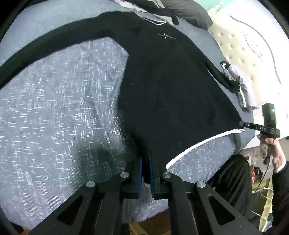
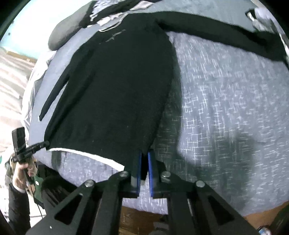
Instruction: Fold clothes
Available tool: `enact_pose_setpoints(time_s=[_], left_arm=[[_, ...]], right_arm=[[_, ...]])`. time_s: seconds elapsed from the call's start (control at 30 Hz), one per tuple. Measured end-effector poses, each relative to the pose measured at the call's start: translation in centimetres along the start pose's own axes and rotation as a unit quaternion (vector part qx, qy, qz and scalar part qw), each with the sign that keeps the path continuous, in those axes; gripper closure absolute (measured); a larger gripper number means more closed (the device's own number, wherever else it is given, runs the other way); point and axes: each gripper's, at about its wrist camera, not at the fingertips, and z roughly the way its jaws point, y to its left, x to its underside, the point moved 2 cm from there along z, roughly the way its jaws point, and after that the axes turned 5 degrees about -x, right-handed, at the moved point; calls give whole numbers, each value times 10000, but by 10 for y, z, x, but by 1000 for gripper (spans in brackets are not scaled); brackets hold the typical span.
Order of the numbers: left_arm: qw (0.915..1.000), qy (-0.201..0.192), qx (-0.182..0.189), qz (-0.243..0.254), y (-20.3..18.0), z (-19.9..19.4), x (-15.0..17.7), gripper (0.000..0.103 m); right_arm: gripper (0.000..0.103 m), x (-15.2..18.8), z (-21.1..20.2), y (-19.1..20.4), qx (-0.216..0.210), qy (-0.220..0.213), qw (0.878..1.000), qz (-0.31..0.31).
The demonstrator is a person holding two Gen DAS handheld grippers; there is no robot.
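The right tool (image 1: pixel 242 124), seen from the left wrist view, bears small pale letters that read about "DAS" on its black body. The black sweater (image 1: pixel 171 86) carries a small pale chest print, a slanted stroke between two tiny lines of lettering, too small and blurred to read in either view.

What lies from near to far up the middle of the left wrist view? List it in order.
left gripper clamped on the hem → black sweater → chest logo → white-edged collar → dark clothes pile
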Motion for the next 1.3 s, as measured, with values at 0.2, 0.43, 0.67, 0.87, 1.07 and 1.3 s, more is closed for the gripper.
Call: enact_pose_setpoints(time_s=[0.2, 0.43, 0.67, 0.87, 1.07, 1.3], left_arm=[[9999, -19, -136, 69, -4, -8, 9, 97], [9993, 224, -278, -70, 7, 13, 24, 97], [9986, 375, -359, -73, 8, 27, 22, 96], [9980, 444, -448, -23, 7, 34, 23, 96], [9983, 396, -412, -131, 7, 24, 20, 92], [9979, 179, -578, -228, 21, -6, -3, 88]], right_arm=[[97, 14, -13, 13, 81, -6, 9994, -336], [98, 30, -1, 3, 184, 191, 9990, -361], [98, 32, 19, -6, 343, 346, 9984, -280], [97, 37, 29, -11, 332, 446, 9981, -276], [94, 40, 28, -15, 237, 521, 9982, -165], [76, 24, -4, -13, 249, 304, 9990, -218]])
